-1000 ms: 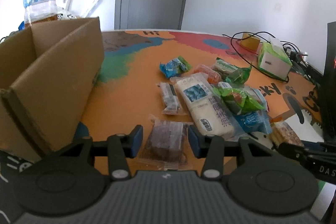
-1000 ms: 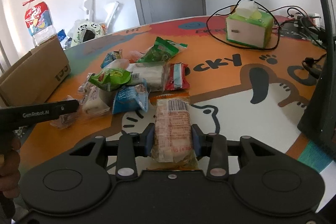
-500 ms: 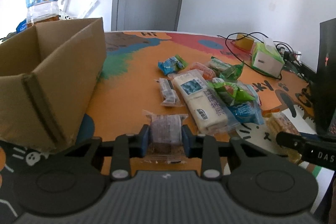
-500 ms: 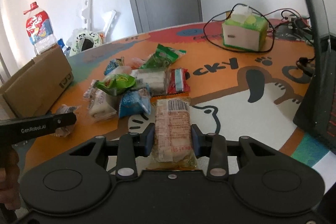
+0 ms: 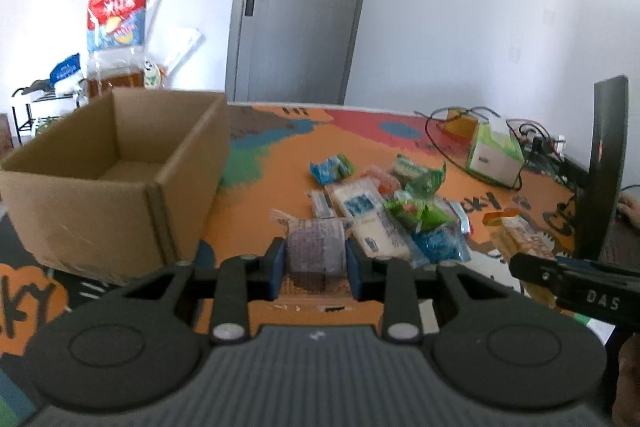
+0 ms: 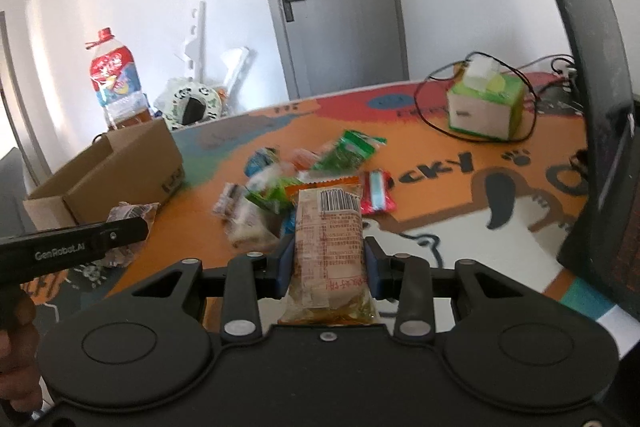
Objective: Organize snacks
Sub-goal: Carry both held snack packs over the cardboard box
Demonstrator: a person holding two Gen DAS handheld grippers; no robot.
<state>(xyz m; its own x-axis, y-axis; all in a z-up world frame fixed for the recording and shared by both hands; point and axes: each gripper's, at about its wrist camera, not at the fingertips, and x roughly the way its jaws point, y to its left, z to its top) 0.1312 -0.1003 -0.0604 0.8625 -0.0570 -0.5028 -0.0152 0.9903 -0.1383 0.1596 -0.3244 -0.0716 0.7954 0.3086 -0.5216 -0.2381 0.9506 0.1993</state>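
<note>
My left gripper (image 5: 316,263) is shut on a clear packet with a dark brown cake (image 5: 317,247), held above the table. That same packet (image 6: 132,217) shows in the right wrist view, near the cardboard box. My right gripper (image 6: 328,263) is shut on a long orange-edged wafer packet (image 6: 329,247) with a barcode on top, also lifted. An open, empty-looking cardboard box (image 5: 116,163) stands at the left of the table. A heap of loose snack packets (image 5: 384,211) lies in the middle of the colourful table mat (image 5: 272,179).
A green tissue box (image 6: 486,105) ringed by black cables sits at the back right. A dark monitor (image 6: 592,115) stands at the right edge. A large drink bottle (image 5: 114,31) rises behind the cardboard box. A hand (image 6: 16,355) holds the left gripper's handle.
My left gripper closed on the brown cake packet and lifted it off the table, drawing toward the box. My right gripper rose with the wafer packet still held.
</note>
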